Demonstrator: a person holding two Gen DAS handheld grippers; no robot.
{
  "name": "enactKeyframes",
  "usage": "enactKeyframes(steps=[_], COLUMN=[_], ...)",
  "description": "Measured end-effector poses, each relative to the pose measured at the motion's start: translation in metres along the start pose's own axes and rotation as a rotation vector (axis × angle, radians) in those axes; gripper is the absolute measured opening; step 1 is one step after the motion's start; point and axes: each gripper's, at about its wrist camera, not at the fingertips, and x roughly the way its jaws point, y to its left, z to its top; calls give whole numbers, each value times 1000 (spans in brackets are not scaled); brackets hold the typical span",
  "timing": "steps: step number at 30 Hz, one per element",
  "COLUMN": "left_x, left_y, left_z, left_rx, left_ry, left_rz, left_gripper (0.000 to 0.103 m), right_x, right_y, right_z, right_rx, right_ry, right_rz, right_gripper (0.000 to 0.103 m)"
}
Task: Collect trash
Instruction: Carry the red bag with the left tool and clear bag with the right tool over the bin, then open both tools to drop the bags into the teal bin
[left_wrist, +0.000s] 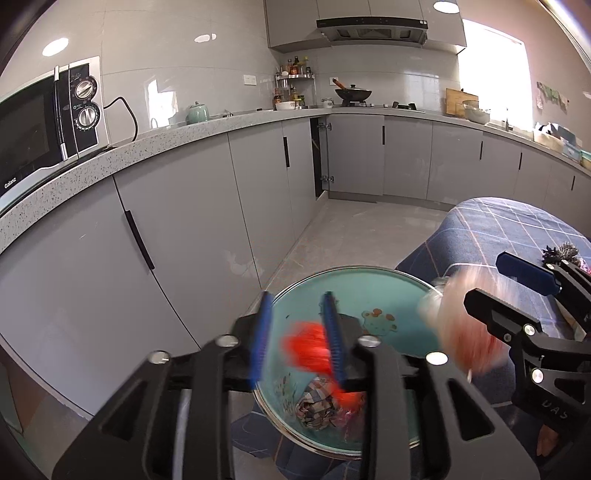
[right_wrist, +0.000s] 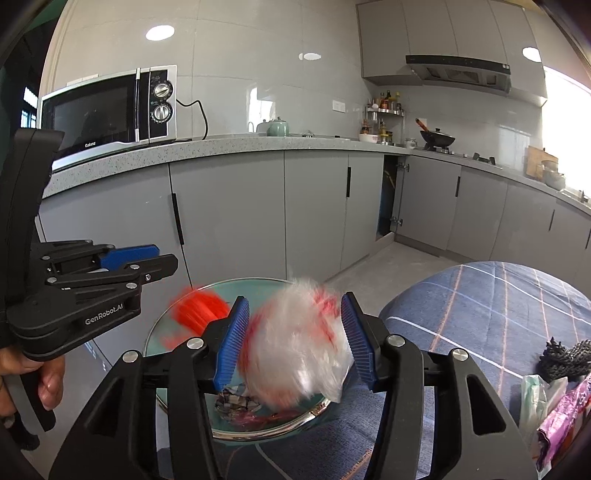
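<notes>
While red wrapper (left_wrist: 308, 341) blurred betw parted pads of left gripper (left_wrist: 298, 341), no grip seen, it hung over teal bin (left_wrist: 384, 291). Clear plastic bag (right_wrist: 295, 343) sat loose betw right gripper (right_wrist: 293, 341) pads, also apart. Bin held crumpled trash (left_wrist: 314, 406), beside blue plaid cloth (right_wrist: 498, 306); grey cabinets (left_wrist: 207, 206) behind.

bin (right_wrist: 177, 332) left of table (right_wrist: 480, 314), microwave (right_wrist: 107, 114) behind

red wrapper (left_wrist: 306, 345): blurred, over teal bin (left_wrist: 369, 291) | clear red-printed plastic bag (right_wrist: 299, 347): blurred, over bin rim | checked crumpled paper (left_wrist: 316, 404): lying inside bin | bin: round, open, chrome-rimmed
</notes>
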Motion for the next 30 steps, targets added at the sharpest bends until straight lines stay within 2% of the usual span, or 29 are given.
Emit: enactKeyframes(steps=[1, 8, 23, 30], left_x=[-1, -1, -9, -20], left_y=[0, 1, -8, -27], left_z=[0, -2, -1, 2], left_rx=[-1, -9, 4, 29], left_ry=[-5, -3, -15, -36], left_rz=[7, 11, 6, -26], left_gripper=[44, 50, 54, 59], right_x=[0, -3, -22, -49], right_y=[-1, -3, -12, -22], right_z=[0, -4, -7, -4], right_rx=[3, 8, 37, 45], right_ry=[-1, -2, -6, -3], right_rz=[-3, -18, -56, -119], right_gripper=[56, 62, 67, 68])
